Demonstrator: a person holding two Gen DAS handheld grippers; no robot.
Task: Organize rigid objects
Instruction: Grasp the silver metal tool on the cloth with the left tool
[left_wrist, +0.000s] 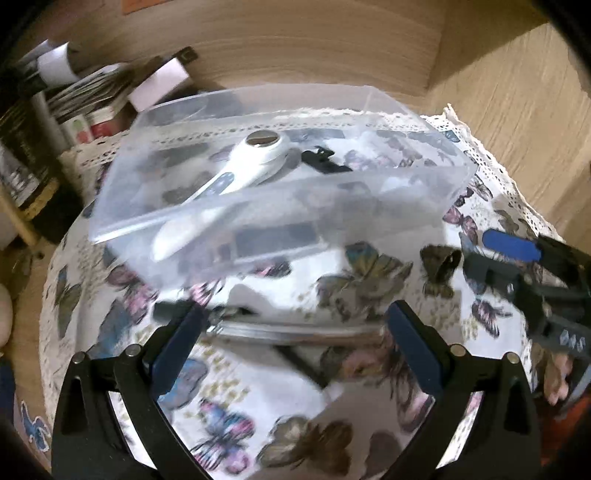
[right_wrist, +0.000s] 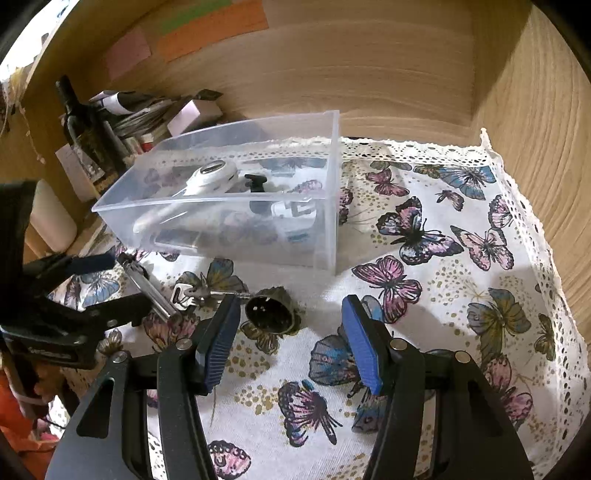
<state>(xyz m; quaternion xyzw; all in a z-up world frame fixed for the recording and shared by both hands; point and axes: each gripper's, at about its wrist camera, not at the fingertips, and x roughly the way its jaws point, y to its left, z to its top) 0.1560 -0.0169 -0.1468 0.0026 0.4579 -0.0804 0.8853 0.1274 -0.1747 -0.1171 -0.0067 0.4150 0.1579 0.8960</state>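
A clear plastic bin (right_wrist: 325, 221) (left_wrist: 424, 206) stands on the butterfly cloth and holds a white handheld device (right_wrist: 212, 177) (left_wrist: 255, 155), a black clip (right_wrist: 255, 182) (left_wrist: 323, 160) and other small parts. On the cloth in front of it lie a silver metal rod (right_wrist: 147, 286) (left_wrist: 295, 332), a key (right_wrist: 207, 293) and a dark round cap (right_wrist: 271, 312). My left gripper (left_wrist: 295, 321) (right_wrist: 110, 280) is open with the rod between its fingers. My right gripper (right_wrist: 290, 321) is open just right of the cap; it also shows in the left wrist view (left_wrist: 495, 254).
Wooden walls enclose the back and right. A dark bottle (right_wrist: 79, 122), stacked papers and boxes (right_wrist: 147, 114) crowd the back left. The lace-edged cloth (right_wrist: 461, 295) stretches to the right.
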